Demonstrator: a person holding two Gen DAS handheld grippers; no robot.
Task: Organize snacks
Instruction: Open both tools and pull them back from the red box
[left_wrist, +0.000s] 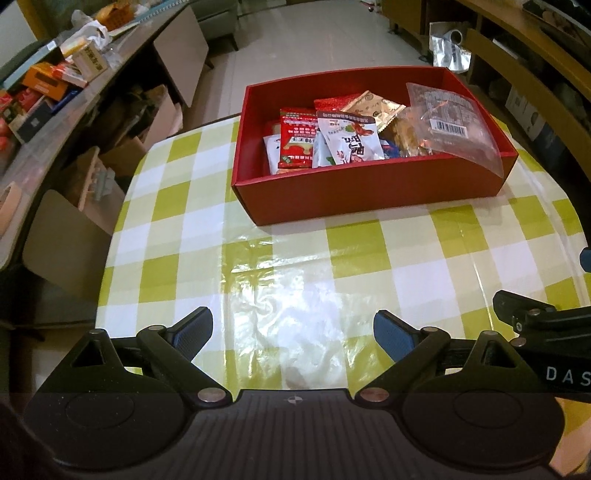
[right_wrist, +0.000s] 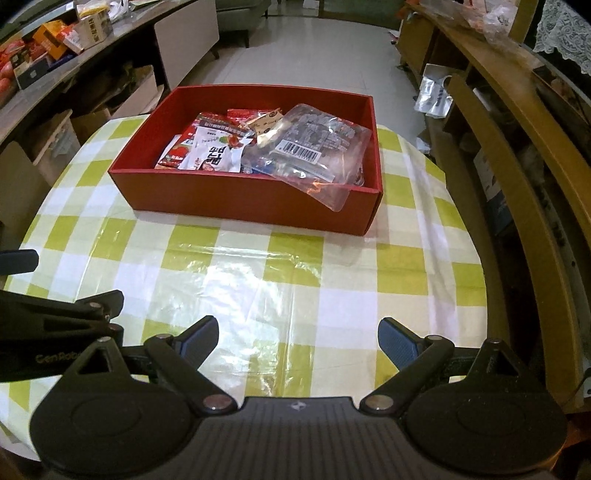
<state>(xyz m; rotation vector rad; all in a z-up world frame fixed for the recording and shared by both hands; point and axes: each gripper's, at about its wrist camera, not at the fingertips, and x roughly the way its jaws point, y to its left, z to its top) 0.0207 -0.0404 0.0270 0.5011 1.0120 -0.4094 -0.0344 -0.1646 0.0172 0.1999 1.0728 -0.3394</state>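
A red box (left_wrist: 369, 188) (right_wrist: 236, 199) stands at the far side of the green-checked table (left_wrist: 258, 258) (right_wrist: 295, 280). Several snack packets lie in it: a red packet (left_wrist: 297, 138), a white packet (left_wrist: 351, 138) (right_wrist: 218, 149), a tan packet (left_wrist: 375, 105) and a clear bag with a barcode (left_wrist: 454, 122) (right_wrist: 314, 151) that hangs over the near right rim. My left gripper (left_wrist: 293, 334) is open and empty, low over the near table. My right gripper (right_wrist: 297, 338) is open and empty beside it; it also shows in the left wrist view (left_wrist: 535, 321).
A long counter (left_wrist: 55, 92) with boxes and packets runs along the left. Cardboard boxes (left_wrist: 122, 147) sit on the floor below it. A wooden shelf unit (right_wrist: 517, 166) stands close on the right. Tiled floor (right_wrist: 314, 51) lies beyond the table.
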